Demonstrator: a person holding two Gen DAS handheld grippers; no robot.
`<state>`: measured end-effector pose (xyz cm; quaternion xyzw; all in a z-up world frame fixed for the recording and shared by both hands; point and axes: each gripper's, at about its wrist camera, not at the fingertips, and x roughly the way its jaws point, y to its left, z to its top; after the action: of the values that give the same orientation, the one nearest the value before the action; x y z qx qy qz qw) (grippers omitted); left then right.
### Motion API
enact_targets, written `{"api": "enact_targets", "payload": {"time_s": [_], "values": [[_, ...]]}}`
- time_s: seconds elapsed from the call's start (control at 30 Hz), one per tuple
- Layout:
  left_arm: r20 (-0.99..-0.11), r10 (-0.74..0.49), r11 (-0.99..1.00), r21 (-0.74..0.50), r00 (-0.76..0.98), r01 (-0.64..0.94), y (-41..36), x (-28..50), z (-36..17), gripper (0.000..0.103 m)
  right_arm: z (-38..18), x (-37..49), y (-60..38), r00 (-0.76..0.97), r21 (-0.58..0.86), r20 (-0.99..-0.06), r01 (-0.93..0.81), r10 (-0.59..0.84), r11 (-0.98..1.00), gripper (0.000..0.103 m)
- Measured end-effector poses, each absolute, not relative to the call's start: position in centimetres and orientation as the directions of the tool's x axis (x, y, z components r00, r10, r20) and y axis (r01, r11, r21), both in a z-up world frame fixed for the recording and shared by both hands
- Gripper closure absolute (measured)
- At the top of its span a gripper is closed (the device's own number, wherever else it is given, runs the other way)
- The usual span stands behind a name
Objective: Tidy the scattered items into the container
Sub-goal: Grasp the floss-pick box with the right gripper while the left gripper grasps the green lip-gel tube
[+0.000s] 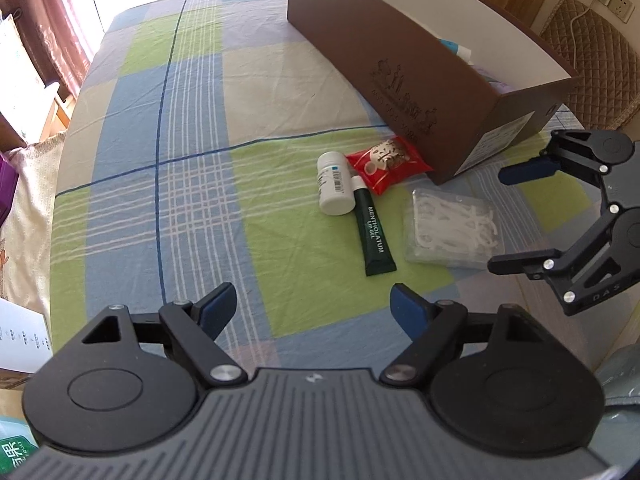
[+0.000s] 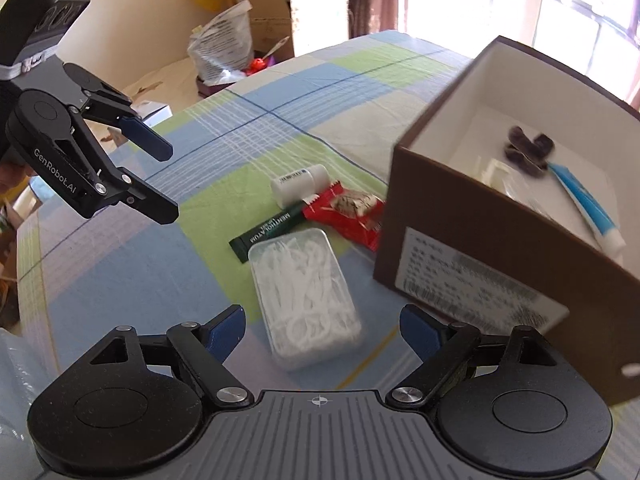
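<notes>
Plaid cloth (image 1: 192, 128); green tube (image 1: 374, 236) lettered "MENTHOLATUM LIP GEL".

A brown cardboard box (image 1: 420, 92), white inside, stands open on the checked cloth. Just beside its corner lie a red snack packet (image 1: 386, 164), a white pill bottle (image 1: 333, 188) on its side, a dark green tube (image 1: 374, 236) and a clear case of floss picks (image 2: 306, 298).
</notes>
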<state>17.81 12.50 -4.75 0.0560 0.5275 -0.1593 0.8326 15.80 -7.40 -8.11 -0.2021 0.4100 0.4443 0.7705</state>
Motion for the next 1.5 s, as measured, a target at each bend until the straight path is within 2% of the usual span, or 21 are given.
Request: {"api": "enact_targets", "payload": {"time_s": [0.03, 0.2, 0.23, 0.6, 0.73, 0.87, 1.03, 1.33, 1.43, 1.5], "values": [[-0.897, -0.206, 0.944, -0.077, 0.390, 0.321, 12.6, 17.9, -4.9, 0.024, -8.4, 15.9, -7.1, 0.258, 0.053, -0.815, -0.859, 0.519, 0.510, 0.033], [-0.902, -0.208, 0.945, -0.087, 0.379, 0.314, 12.6, 18.1, -5.3, 0.025, -9.7, 16.2, -6.2, 0.244, 0.043, -0.824, -0.873, 0.511, 0.486, 0.034], [-0.902, -0.211, 0.945, -0.089, 0.378, 0.315, 12.5, 18.1, -5.4, 0.026, -9.9, 16.3, -6.2, 0.244, 0.040, -0.825, -0.874, 0.510, 0.484, 0.042], [-0.892, -0.239, 0.939, -0.112, 0.383, 0.324, 10.4, 18.9, -6.2, 0.040, -9.6, 16.1, -11.0, 0.299, 0.023, -0.849, -0.802, 0.435, 0.596, 0.043], [-0.883, -0.259, 0.934, -0.126, 0.390, 0.334, 8.8, 19.6, -6.8, 0.053, -9.4, 16.2, -13.5, 0.322, 0.032, -0.853, -0.753, 0.410, 0.657, 0.043], [-0.884, -0.254, 0.938, -0.126, 0.393, 0.324, 7.3, 20.8, -8.2, 0.074, -9.2, 16.2, -14.7, 0.333, 0.037, -0.858, -0.719, 0.391, 0.694, 0.043], [-0.873, -0.242, 0.940, -0.103, 0.424, 0.324, 6.4, 21.2, -8.7, 0.087, -9.4, 15.6, -14.9, 0.345, 0.026, -0.859, -0.708, 0.378, 0.706, 0.043], [-0.898, -0.285, 0.893, -0.120, 0.337, 0.434, 6.7, 17.4, -8.5, 0.087, -9.2, 15.4, -15.1, 0.334, 0.048, -0.862, -0.694, 0.381, 0.718, 0.043], [-0.898, -0.277, 0.906, -0.125, 0.343, 0.405, 6.8, 17.5, -8.5, 0.075, -9.3, 15.6, -14.8, 0.334, 0.058, -0.861, -0.684, 0.383, 0.727, 0.043], [-0.895, -0.271, 0.913, -0.122, 0.354, 0.390, 6.6, 17.8, -8.5, 0.074, -9.4, 15.9, -14.5, 0.340, 0.056, -0.860, -0.677, 0.380, 0.734, 0.043]]}}
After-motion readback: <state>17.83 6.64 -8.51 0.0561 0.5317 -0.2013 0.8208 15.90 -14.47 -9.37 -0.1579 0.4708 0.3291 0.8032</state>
